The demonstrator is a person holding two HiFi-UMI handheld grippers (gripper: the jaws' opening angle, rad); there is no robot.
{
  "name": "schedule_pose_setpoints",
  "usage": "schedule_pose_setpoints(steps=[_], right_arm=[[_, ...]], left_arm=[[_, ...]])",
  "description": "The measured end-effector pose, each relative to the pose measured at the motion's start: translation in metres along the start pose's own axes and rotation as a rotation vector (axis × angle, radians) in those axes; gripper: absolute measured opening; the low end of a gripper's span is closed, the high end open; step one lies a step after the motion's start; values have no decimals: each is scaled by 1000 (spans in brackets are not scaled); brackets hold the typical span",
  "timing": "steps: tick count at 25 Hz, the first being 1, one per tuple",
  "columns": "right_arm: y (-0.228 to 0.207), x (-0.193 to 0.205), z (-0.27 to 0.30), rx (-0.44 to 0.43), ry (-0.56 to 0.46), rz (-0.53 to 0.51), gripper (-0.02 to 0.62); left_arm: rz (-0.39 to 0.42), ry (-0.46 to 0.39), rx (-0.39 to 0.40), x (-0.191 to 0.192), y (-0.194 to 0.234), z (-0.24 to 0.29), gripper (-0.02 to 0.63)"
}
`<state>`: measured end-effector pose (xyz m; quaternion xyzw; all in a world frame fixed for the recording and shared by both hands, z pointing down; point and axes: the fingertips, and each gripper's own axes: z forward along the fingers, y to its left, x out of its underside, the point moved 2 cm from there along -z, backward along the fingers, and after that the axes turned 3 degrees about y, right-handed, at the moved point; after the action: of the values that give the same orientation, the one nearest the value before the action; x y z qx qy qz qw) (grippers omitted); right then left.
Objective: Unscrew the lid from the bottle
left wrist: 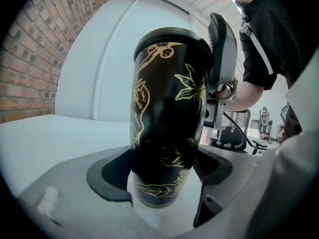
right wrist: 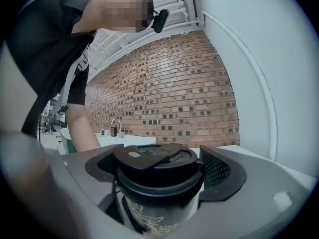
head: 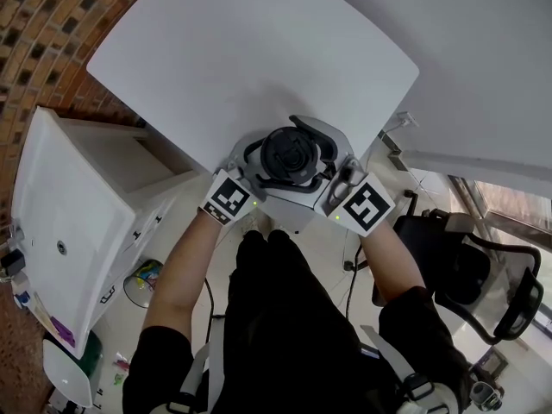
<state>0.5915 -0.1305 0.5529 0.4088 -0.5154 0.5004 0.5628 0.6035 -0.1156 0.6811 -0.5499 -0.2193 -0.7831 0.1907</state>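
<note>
A black bottle (left wrist: 169, 108) with gold flower drawings stands upright in the air over the near edge of the white table (head: 216, 59). My left gripper (left wrist: 162, 168) is shut on the bottle's lower body, a pad on either side. The black lid (right wrist: 157, 163) sits on top of the bottle, and my right gripper (right wrist: 159, 171) is closed round it at a wide opening, both pads against its rim. From the head view I look straight down on the lid (head: 289, 155), with the left gripper (head: 267, 166) and right gripper (head: 315, 149) meeting round it.
A white cabinet (head: 60, 231) with an open compartment stands to the left below the table. A black chair (head: 466, 266) is at the right. A brick surface (head: 43, 24) lies to the far left, and a white wall panel (head: 483, 50) to the upper right.
</note>
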Motion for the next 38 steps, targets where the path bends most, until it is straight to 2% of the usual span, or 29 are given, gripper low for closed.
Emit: schedule_pose_setpoints(steps=[8, 13, 22, 27, 33, 38], right_arm=[[-2, -5, -3, -21, -36, 61, 476], [-4, -26, -8, 3, -92, 37, 476], [-11, -41, -40, 91, -118, 55, 476], [-7, -37, -50, 101, -126, 83, 477], [3, -37, -54, 98, -140, 94, 477], [10, -41, -62, 88, -152, 84, 477]], left_arm=[[2, 0, -1, 0, 0, 1, 382], [2, -1, -1, 0, 1, -1, 382], [13, -7, -31, -2, 2, -3, 387], [63, 43, -71, -4, 3, -3, 390], [3, 14, -121, -2, 3, -16, 393], [-89, -23, -169, 1, 4, -28, 391]])
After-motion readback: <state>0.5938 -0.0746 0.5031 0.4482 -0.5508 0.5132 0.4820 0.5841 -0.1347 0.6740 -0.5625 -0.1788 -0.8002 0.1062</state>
